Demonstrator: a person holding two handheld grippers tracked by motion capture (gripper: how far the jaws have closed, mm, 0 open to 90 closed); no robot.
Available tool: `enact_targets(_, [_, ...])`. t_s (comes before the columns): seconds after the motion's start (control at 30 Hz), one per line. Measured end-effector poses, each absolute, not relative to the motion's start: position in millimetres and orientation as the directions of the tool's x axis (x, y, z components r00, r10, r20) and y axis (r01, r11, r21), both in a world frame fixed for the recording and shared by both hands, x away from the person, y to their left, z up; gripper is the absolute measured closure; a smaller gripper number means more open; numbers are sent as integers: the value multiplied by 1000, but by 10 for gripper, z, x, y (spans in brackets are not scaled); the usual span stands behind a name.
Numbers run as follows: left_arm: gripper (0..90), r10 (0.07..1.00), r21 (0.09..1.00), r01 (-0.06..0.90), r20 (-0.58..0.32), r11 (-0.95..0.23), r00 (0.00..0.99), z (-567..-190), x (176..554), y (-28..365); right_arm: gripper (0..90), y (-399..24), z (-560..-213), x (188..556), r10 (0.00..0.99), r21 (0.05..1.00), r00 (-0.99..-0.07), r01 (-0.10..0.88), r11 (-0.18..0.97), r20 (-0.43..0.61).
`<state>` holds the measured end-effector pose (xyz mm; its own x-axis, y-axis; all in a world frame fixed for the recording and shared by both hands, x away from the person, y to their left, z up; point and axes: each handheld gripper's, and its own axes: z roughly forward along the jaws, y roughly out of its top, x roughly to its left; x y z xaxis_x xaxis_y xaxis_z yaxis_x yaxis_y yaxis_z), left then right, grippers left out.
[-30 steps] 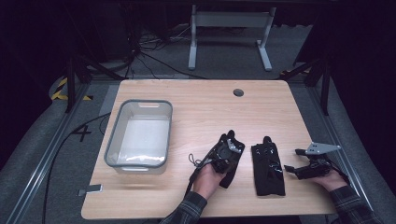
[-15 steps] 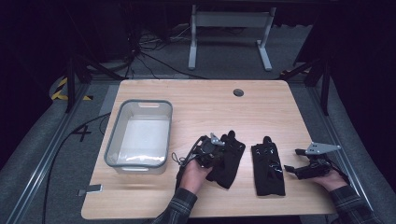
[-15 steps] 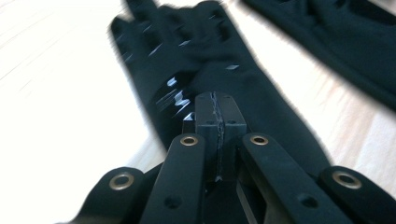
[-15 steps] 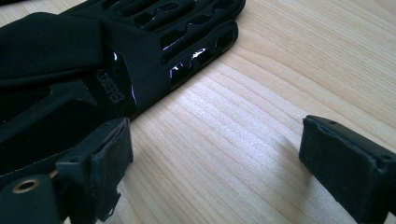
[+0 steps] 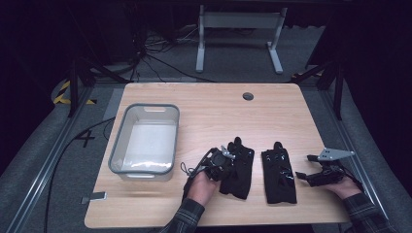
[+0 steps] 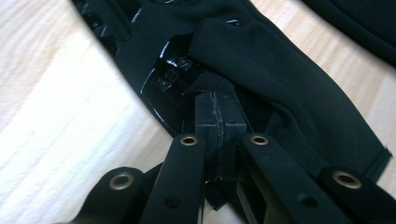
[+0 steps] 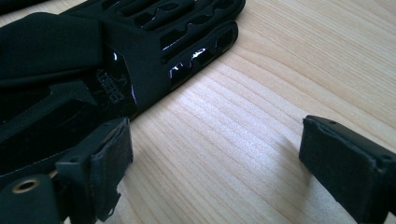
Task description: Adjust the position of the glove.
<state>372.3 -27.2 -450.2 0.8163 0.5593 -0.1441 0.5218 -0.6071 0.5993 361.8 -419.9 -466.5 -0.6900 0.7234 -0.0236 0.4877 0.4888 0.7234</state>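
Inspection covered the pair of black gloves lying low and right of centre in the high view. The left glove [image 5: 238, 167] lay flat on the table [image 5: 214, 109], and your left gripper [image 5: 224, 161] sat against its left edge. In the left gripper view the two pads [image 6: 218, 122] were pressed together with a fold of glove fabric [image 6: 261, 79] running in at their tips, so I judged the jaws closed on the left glove's edge.

The right glove [image 5: 278, 175] lay just beside the first, apart from it. Your right gripper [image 5: 305, 175] waited near its right edge, jaws standing wide, one pad [image 7: 109, 163] close to the glove's cuff [image 7: 56, 112] and the other [image 7: 345, 158] over bare wood.

Recommendation: if the glove was bound for the clear bin [image 5: 145, 141] at the left of the high view, you should have lifted straight and slowly, since only a thin fold appeared pinched and could have slipped. A deeper bite would have been safer.

Limits of inspection: how much fabric lay between the pads was hidden by the pads themselves. Your hand [image 5: 201, 187] covered the glove's lower left part. The printed markings on both gloves were too blurred to read.
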Motion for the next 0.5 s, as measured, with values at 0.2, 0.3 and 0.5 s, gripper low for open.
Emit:
enact_targets(0.2, [898,521,598,499,-154,-627,840,-4509,3660,-370,101,-4199,-4665,3618,723,723,-690,487,489,-24])
enact_targets(0.3, [898,514,599,493,-153,-631,844,-4509,3645,-387,101,-4199,-4665,3618,723,723,-690,488,489,-24])
enact_targets(0.5, [820,532,628,500,-156,-597,832,-4463,3651,-326,184,-4196,-4647,3610,705,726,-709,473,499,-22])
